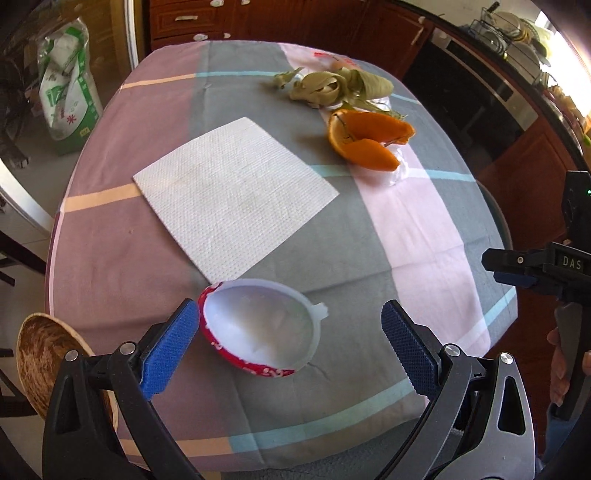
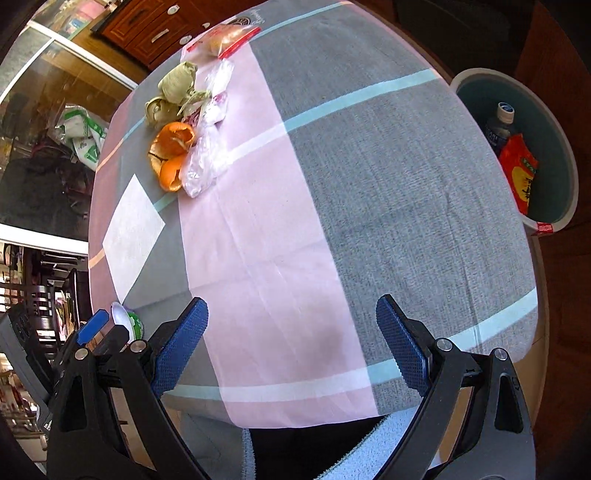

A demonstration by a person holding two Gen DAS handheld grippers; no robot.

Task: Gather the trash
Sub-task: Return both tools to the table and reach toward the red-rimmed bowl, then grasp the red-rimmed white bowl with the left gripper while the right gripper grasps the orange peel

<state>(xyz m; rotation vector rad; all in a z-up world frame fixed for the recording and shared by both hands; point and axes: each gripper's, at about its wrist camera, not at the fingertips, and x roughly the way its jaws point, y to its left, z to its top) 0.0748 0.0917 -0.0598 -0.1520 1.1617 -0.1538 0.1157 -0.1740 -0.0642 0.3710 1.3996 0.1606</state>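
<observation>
Left wrist view, left gripper [image 1: 288,349] jaws apart around a tipped red cup [image 1: 258,328] on the table [image 1: 369,236], paper napkin [image 1: 234,197] just beyond the cup, orange peel [image 1: 369,138] farther beyond, right gripper [image 2: 291,345] jaws apart, holding nothing

You're working at a table under a checked cloth [image 1: 122,280] of grey, mauve and pink blocks with pale blue and peach stripes. Beyond its far edge stand reddish-brown wooden cabinets [image 1: 258,18] with pale handles. To your right you have a dark built-in oven [image 1: 476,99] and, above it, a wire dish rack [image 1: 509,33] in bright daylight. To your left, a glass sliding door [image 2: 48,122] has a white frame.
</observation>
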